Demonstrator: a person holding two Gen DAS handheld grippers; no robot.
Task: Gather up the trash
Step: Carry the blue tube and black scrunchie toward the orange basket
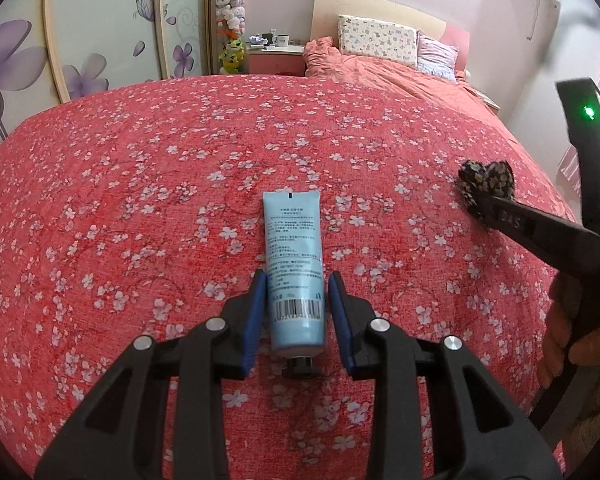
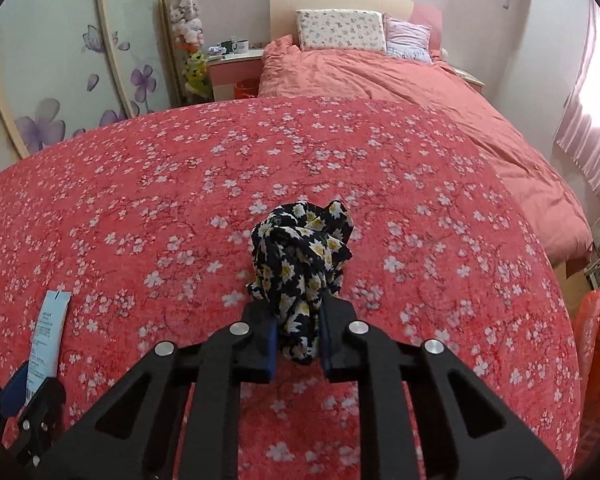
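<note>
Both picks are in progress on the bed with its red blossom-print bedspread (image 1: 140, 200).

Left tongs (image 1: 298, 316): partly spread and straddling the pale blue plastic squeeze tube (image 1: 294, 264). The tube lies flat, black cap toward the camera at 6 o'clock and crimped end at 12. The left blue pad sits against the tube wall, while the right pad shows a thin gap, so this looks like contact rather than a firm clamp. I'd call it not yet gripped.

Right tongs (image 2: 298, 340): drawn almost together and pinching the lower end of the crumpled black cloth with yellow-white flowers (image 2: 302, 252). The bulk of the bundle stands past the tips toward 12 o'clock. In the left wrist view the same cloth sits at about 2 o'clock from the tube, well apart from it.

To do this step well:
- Left: close squarely on the tube body just above the barcode, not on the cap. The tube is soft, so squeeze until it dents and then stop.
- Lift the tube straight up to avoid dragging the bedspread.
- Right: the grip is on a loose fold, so raise slowly and check that the whole bundle comes along.
- An orange-red bag or bin edge (image 2: 596, 360) shows at 4 o'clock in the right wrist view. It's probably the drop target, but I can't confirm that.
</note>
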